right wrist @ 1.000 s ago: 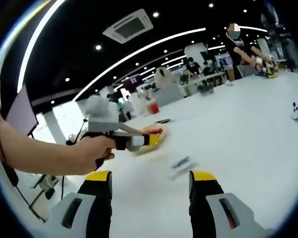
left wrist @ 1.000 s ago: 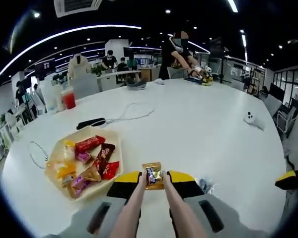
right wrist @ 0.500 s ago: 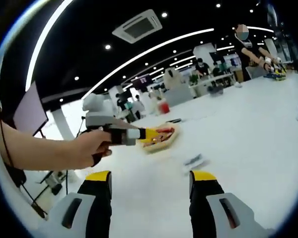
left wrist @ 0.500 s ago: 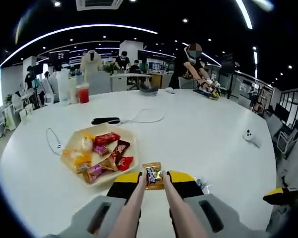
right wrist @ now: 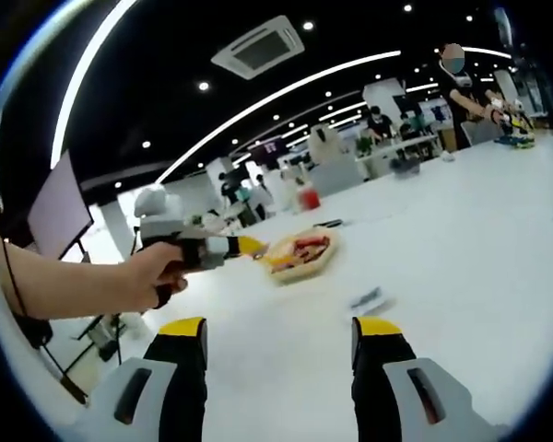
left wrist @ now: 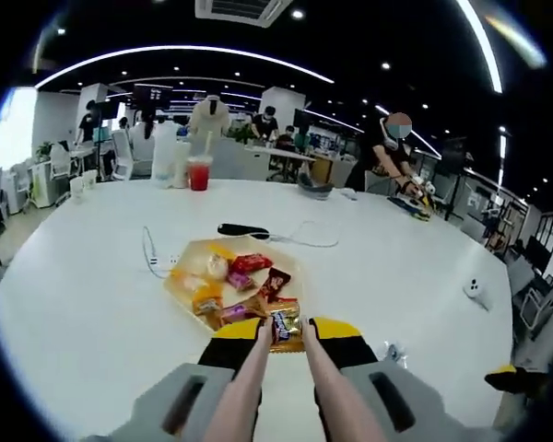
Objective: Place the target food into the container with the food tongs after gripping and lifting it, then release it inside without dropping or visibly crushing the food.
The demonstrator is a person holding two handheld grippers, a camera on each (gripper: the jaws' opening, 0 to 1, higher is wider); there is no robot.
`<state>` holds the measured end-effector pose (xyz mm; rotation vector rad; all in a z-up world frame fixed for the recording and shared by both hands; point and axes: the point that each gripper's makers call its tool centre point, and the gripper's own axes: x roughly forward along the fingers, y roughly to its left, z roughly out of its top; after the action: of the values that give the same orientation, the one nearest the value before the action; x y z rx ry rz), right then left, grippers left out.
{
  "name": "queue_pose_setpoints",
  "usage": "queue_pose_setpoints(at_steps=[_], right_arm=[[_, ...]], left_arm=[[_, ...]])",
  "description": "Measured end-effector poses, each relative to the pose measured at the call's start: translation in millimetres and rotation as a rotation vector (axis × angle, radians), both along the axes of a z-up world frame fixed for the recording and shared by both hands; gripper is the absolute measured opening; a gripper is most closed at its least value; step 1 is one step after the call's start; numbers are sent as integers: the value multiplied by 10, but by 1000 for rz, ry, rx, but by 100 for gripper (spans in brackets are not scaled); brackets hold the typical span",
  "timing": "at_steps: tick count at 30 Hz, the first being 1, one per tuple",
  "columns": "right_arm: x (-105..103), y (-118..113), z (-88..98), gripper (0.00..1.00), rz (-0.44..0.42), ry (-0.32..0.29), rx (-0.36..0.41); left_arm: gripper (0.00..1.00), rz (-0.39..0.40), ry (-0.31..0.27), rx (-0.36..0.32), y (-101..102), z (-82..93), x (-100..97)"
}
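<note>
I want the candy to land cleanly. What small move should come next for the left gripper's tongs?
Probably ease the tongs a little farther forward and down before opening. The gold-wrapped candy is pinched at their tips, right at the near edge of the tray, barely over it. Released here, it might fall on the table.

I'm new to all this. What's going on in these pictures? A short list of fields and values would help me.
Setting: large white table in an open office
Left tongs: shut on a gold-wrapped candy, held at the near edge of the tray
Tray: tan, holds several wrapped candies in red, purple, yellow and brown
Right tongs: open, holding nothing, above the table
Loose wrapper: lying on the table, apart from the tray
Person's hand: grips the left tool
Candy state: not visibly crushed
</note>
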<state>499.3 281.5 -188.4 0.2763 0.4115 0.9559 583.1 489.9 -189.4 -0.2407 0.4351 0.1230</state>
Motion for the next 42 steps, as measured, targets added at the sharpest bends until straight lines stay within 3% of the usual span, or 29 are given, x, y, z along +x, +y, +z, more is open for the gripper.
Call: queue_pose_setpoints(at_steps=[18,42], right_arm=[[69,-110,58,66,-22,-18,-14],[30,-20,-29,69,-34,-1,-40]], left_arm=[[18,-87,-32,27,-142,140,145],[18,-103,-46,47,11,256,212]])
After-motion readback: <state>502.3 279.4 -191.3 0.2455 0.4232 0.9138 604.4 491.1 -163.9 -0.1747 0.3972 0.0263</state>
